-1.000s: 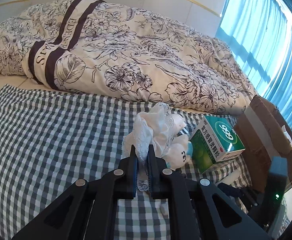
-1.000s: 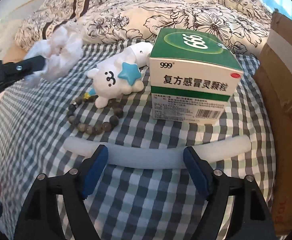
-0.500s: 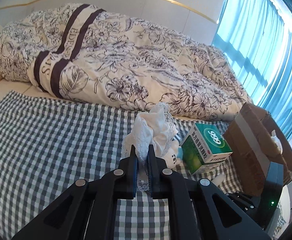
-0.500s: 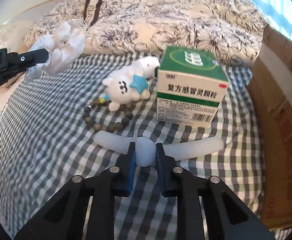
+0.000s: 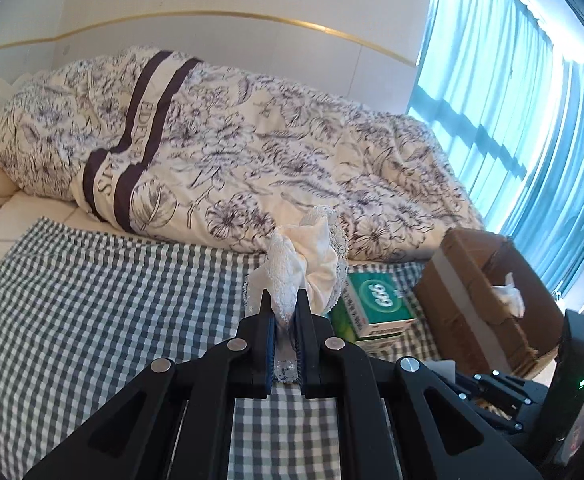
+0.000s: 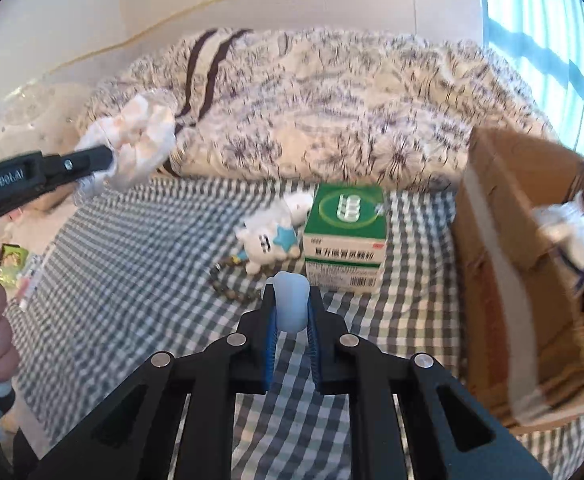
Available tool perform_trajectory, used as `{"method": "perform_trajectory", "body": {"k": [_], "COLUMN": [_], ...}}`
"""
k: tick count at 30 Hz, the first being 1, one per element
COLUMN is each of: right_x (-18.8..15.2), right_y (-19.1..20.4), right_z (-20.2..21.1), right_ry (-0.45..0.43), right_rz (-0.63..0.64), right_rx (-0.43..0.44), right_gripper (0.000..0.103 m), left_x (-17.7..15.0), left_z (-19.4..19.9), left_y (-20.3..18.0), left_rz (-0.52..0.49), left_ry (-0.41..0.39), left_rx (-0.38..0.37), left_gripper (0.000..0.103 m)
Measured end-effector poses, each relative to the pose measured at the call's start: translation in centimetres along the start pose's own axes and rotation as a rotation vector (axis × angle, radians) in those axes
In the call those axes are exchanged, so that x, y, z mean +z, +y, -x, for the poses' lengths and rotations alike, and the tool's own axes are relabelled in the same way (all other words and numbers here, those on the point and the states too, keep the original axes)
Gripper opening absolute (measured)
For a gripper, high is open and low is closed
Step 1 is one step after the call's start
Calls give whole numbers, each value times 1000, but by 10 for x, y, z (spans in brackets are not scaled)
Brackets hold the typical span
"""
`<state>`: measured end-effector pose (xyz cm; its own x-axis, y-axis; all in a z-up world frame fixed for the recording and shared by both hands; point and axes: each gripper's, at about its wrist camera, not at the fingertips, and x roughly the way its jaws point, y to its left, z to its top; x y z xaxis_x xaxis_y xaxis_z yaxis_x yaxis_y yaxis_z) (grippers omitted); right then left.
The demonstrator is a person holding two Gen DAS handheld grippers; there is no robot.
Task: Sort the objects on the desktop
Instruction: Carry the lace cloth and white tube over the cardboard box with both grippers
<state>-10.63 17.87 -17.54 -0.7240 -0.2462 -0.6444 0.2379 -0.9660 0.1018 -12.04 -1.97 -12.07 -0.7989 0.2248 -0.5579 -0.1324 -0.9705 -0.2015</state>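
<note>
Above a checked cloth [image 6: 140, 240] spread on a bed, the left gripper [image 5: 285, 312] is clamped on a white lace scrunchie [image 5: 311, 260], held in the air. The right gripper [image 6: 290, 312] pinches a pale rubbery strip [image 6: 290, 304]. On the cloth lie a green box [image 6: 345, 236], a white toy [image 6: 270, 236] and a bead bracelet [image 6: 228, 284], with a cardboard box [image 6: 503, 280] at the right.

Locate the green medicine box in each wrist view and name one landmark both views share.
Left wrist view: the green medicine box sits right of centre, just right of the lacy white cloth held in the left gripper.
Right wrist view: the box stands near centre on the checked cloth, beyond the right gripper.
Shared landmark: the cardboard box, to the right of the medicine box in both.
</note>
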Motion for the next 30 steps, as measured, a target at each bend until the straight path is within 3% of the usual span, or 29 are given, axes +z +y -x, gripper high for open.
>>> {"method": "perform_trajectory", "body": {"k": [17, 30], "right_x": [34, 49], "right_y": [5, -8], "right_z": [131, 212], "right_ry": [-206, -335], "right_rz": [15, 30], "right_rx": [-10, -5], "right_gripper": [13, 13], "left_x": [9, 17], "left_z": [99, 150], "left_y": [-65, -115], "left_rz": [-73, -126], "left_ry": [-97, -164], "left_rx": [-2, -21], "left_gripper": [8, 8]}}
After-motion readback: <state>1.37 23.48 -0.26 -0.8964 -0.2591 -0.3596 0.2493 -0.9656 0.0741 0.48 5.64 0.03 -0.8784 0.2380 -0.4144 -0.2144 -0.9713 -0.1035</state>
